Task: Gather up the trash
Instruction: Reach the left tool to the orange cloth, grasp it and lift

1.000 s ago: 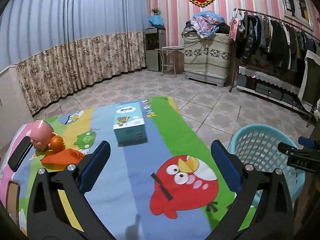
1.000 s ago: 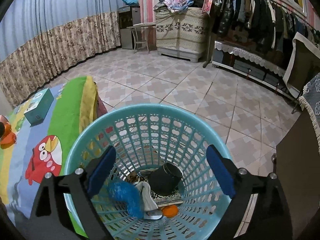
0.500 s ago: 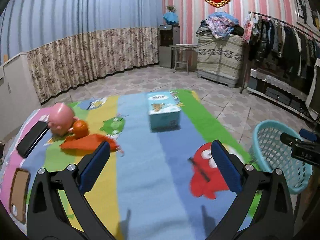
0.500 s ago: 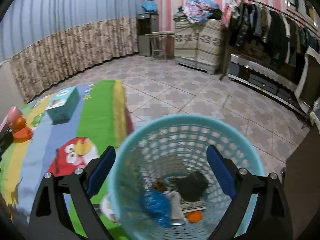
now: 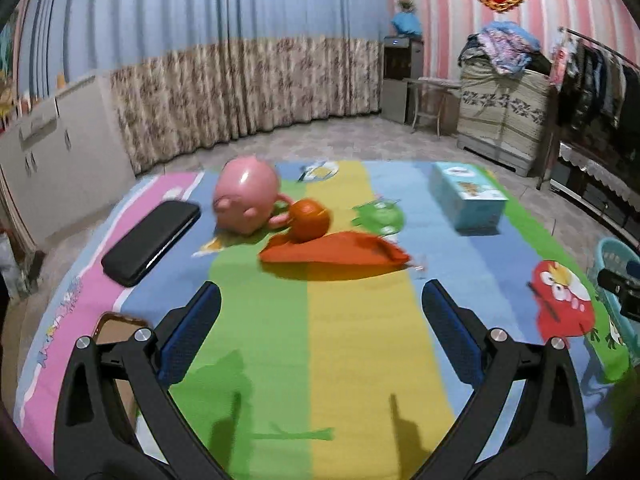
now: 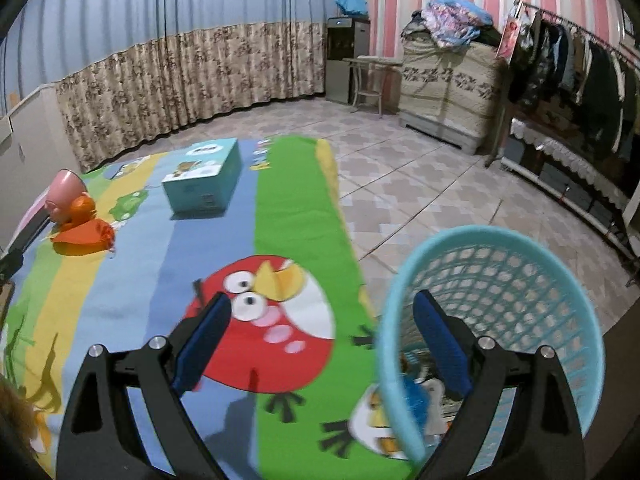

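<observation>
An orange wrapper (image 5: 336, 249) lies flat on the striped cartoon cloth (image 5: 352, 360), with an orange fruit (image 5: 309, 219) just behind it; both show small in the right wrist view (image 6: 82, 235). My left gripper (image 5: 320, 334) is open and empty, above the cloth short of the wrapper. My right gripper (image 6: 322, 338) is open and empty over the table's right edge, beside the turquoise mesh basket (image 6: 520, 280), which holds several pieces of trash, among them something blue (image 6: 412, 396).
A pink pig-shaped bank (image 5: 246, 194), a black case (image 5: 152, 236), a phone (image 5: 116, 332) and a teal tissue box (image 5: 466, 196) sit on the cloth. Tiled floor (image 6: 420, 184), a clothes rack (image 6: 580, 68) and a covered cabinet (image 6: 448, 80) lie beyond.
Both grippers have swung left: the left now faces the wrapper and fruit instead of the tissue box, and the right has moved off the basket toward the cloth.
</observation>
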A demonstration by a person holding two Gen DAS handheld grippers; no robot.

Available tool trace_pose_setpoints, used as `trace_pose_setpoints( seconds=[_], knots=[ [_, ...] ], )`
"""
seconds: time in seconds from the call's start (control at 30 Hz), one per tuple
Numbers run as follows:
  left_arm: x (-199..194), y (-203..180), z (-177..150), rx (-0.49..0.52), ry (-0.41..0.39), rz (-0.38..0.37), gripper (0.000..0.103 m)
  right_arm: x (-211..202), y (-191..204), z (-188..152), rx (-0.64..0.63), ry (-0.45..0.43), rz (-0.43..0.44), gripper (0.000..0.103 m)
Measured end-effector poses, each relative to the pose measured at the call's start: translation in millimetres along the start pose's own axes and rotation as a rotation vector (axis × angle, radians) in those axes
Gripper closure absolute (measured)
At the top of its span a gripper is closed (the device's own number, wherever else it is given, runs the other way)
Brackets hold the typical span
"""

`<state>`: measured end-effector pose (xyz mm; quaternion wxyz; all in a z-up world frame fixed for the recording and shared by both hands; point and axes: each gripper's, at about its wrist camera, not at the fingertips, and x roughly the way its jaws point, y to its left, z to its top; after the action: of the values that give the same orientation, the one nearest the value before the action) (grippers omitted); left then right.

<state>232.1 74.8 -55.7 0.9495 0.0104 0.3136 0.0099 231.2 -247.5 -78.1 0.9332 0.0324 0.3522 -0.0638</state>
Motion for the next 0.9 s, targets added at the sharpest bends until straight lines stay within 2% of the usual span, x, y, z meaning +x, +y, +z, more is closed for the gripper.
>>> trace_pose_setpoints(
  seconds=[0.1,0.2,0.4,0.57,0.63,0.67,0.73,0.77,0.83,0.9],
  knots=[
    [20.0,21.8,8.4,-0.018,0.027,0.023,0.006,13.3,8.5,1.7,0.006,0.030,0.003,0.013],
    [40.6,24.2,17.4,0.008,0.047,0.061,0.006,24.0,13.8,6.2,0.000,0.053,0.020,0.013],
    [80.3,23.2,25.8,0.035,0.104,0.043,0.006,50.1,17.2,8.6,0.043,0.114,0.076,0.013],
    [111.9,12.5,31.9,0.057,0.172,0.000,0.006,58.2,20.8,7.1,0.052,0.136,0.077,0.013],
    [126.8,10.2,30.3,0.056,0.232,-0.027,0.012,56.6,21.5,8.1,0.056,0.129,0.079,0.013],
    [132.8,8.1,28.6,0.067,0.265,-0.028,0.019,55.5,21.6,8.5,0.056,0.125,0.077,0.013],
    [133.1,6.6,28.0,0.076,0.260,-0.023,0.020,54.3,22.0,9.6,0.057,0.121,0.073,0.013],
    [132.4,5.8,27.8,0.079,0.257,-0.028,0.026,53.1,20.7,9.2,0.063,0.119,0.077,0.013],
    [131.7,6.0,27.4,0.079,0.256,-0.044,0.038,51.5,20.0,9.1,0.078,0.115,0.089,0.013],
    [128.8,7.0,27.1,0.079,0.244,-0.051,0.063,49.3,19.9,8.3,0.081,0.112,0.092,0.013]
  ],
)
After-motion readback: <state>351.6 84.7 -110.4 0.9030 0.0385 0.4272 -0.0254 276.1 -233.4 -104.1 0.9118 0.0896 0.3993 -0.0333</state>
